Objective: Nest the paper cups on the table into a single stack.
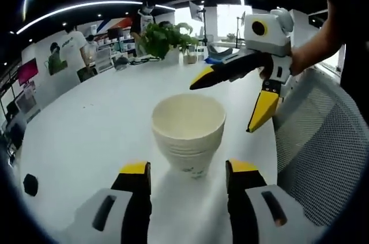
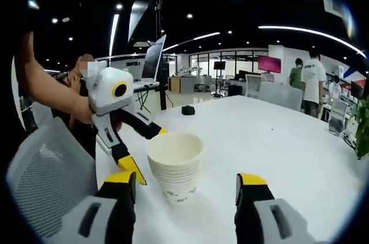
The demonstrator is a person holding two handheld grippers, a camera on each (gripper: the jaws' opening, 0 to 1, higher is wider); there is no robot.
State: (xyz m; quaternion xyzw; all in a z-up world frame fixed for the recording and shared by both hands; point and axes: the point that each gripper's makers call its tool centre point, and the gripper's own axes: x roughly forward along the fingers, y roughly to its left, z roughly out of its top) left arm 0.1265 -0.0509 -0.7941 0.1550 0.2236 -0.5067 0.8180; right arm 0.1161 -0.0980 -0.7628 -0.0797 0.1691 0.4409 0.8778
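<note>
Nearest the lens in the left gripper view are the left tongs [image 1: 187, 175], their two yellow-tipped jaws rising at five and seven o'clock, spread wide and holding nothing. Straight ahead between them, toward twelve o'clock, stands the stack of cups [image 1: 188, 133] on the white surface [image 1: 86, 134]. It sits upright, mouth up, with several rims showing one under another, so the cups look already nested into one pile; I see no loose cup anywhere on the surface in either view.

From the right gripper view the picture mirrors this. The right tongs [image 2: 185, 187] also stand apart and empty, and the stack [image 2: 175, 166] sits a little toward eleven o'clock from the gap between them, near the left jaw but not touching it.

Each pair of tongs shows up in the other's view. The right tongs [image 1: 230, 97] hang at about two o'clock from the stack, jaws parted, a hand gripping behind them. The left tongs [image 2: 138, 151] sit at about nine o'clock from the stack, one yellow tip just beside its wall; whether it touches I cannot tell.

The stack's long axis runs straight up from the surface, and both tongs face it from opposite sides, each about equally near. My judgement is that the nesting is done or nearly so, and what remains is perhaps a press down or simply backing away.

A grey mesh chair [image 1: 323, 151] stands at the surface's edge.
</note>
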